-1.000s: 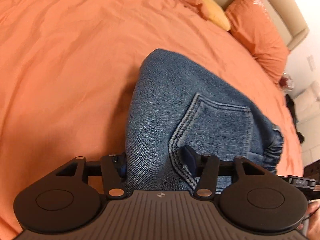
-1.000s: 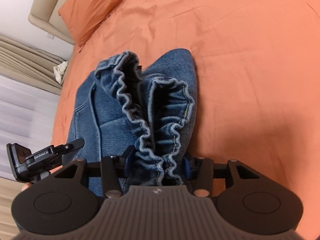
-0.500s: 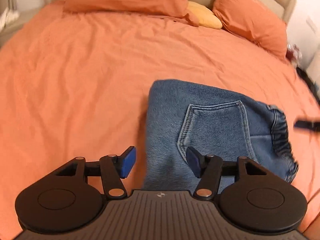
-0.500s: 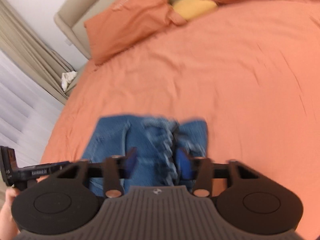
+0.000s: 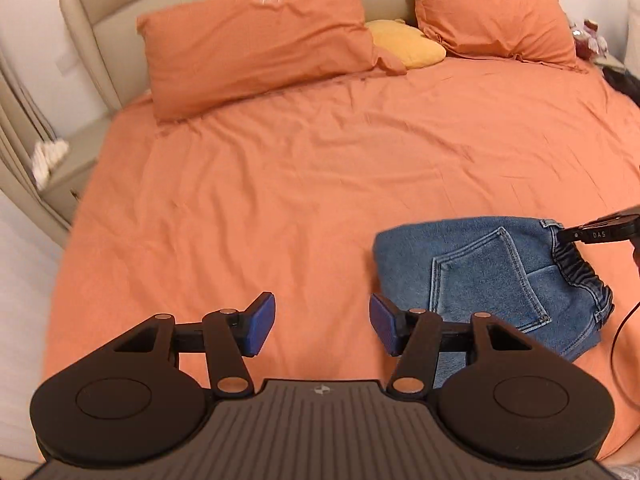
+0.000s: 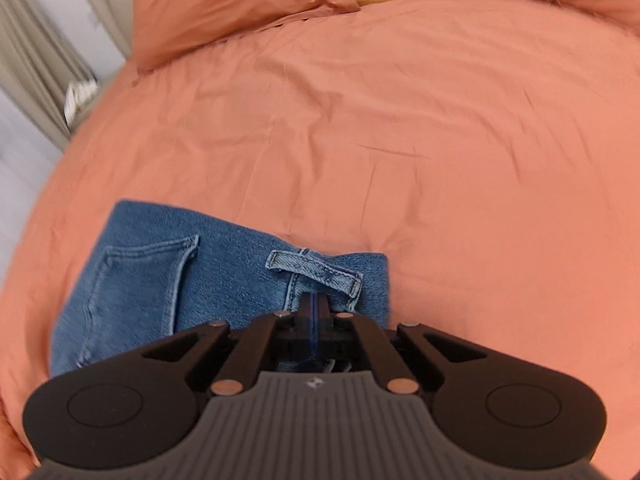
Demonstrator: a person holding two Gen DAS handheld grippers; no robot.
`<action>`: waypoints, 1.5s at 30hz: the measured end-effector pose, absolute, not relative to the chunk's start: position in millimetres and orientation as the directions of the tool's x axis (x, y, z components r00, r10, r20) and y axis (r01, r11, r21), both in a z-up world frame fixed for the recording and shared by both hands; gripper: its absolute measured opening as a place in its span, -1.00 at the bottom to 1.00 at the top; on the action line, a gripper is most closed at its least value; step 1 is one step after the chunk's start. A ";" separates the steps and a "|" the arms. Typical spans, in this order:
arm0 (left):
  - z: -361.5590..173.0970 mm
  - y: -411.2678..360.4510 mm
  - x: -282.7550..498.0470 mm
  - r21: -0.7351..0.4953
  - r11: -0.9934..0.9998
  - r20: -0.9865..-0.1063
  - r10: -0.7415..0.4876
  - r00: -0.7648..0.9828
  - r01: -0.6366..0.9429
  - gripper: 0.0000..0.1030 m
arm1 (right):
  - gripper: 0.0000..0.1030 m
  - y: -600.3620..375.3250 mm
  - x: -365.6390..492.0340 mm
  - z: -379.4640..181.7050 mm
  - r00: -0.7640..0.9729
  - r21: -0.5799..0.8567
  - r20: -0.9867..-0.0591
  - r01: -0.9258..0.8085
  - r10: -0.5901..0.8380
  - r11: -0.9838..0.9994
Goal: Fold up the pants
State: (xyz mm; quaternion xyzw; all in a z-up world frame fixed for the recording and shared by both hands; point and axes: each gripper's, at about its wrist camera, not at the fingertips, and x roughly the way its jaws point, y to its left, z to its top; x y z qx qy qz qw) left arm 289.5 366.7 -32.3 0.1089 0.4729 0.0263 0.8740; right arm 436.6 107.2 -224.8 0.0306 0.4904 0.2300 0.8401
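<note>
The blue denim pants (image 5: 488, 280) lie folded into a compact bundle on the orange bed sheet (image 5: 300, 184), back pocket facing up. My left gripper (image 5: 320, 322) is open and empty, raised above the sheet just left of the bundle. In the right wrist view the pants (image 6: 192, 280) lie under and ahead of my right gripper (image 6: 315, 312). Its jaws are pressed together with no cloth between them, just above the waistband beside a belt loop (image 6: 316, 270). The right gripper's body also shows in the left wrist view (image 5: 600, 234).
Two orange pillows (image 5: 260, 36) and a yellow cushion (image 5: 408, 42) lie at the beige headboard (image 5: 92, 20). A bedside table (image 5: 60, 168) with a white item stands at the left. Dark items sit at the far right (image 5: 592, 36). A cable (image 5: 620, 344) hangs at the right.
Both grippers have let go of the pants and lifted back. The left one has opened and shifted left; the right one has closed empty. The bundle now lies flat on the bed.
</note>
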 end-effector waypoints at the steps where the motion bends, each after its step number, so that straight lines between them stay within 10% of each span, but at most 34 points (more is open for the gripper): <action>1: -23.3 361.3 287.5 0.234 0.970 -0.816 0.161 0.555 0.062 0.26 | -1.00 108.9 431.0 -216.4 0.425 0.247 -0.808 -0.384 0.408 0.890; 7: 26.5 318.5 253.5 0.339 0.940 -0.747 0.243 0.619 0.040 0.30 | -0.17 98.4 376.5 -144.9 0.508 0.186 -0.735 -0.486 0.449 0.854; 18: 49.0 236.3 143.7 0.301 0.945 -0.538 0.277 0.797 -0.125 0.52 | 0.69 28.5 219.5 -43.3 0.656 0.109 -0.487 -0.610 0.577 0.785; 25: 24.3 182.8 97.4 0.311 0.915 -0.444 0.379 0.812 -0.257 0.70 | 0.80 1.5 137.4 -55.5 0.708 0.103 -0.397 -0.598 0.584 0.795; 45: -64.6 121.3 43.6 0.196 0.958 -0.569 0.283 0.772 -0.207 0.74 | 0.88 -0.5 46.2 -131.0 0.764 0.086 -0.416 -0.508 0.494 0.857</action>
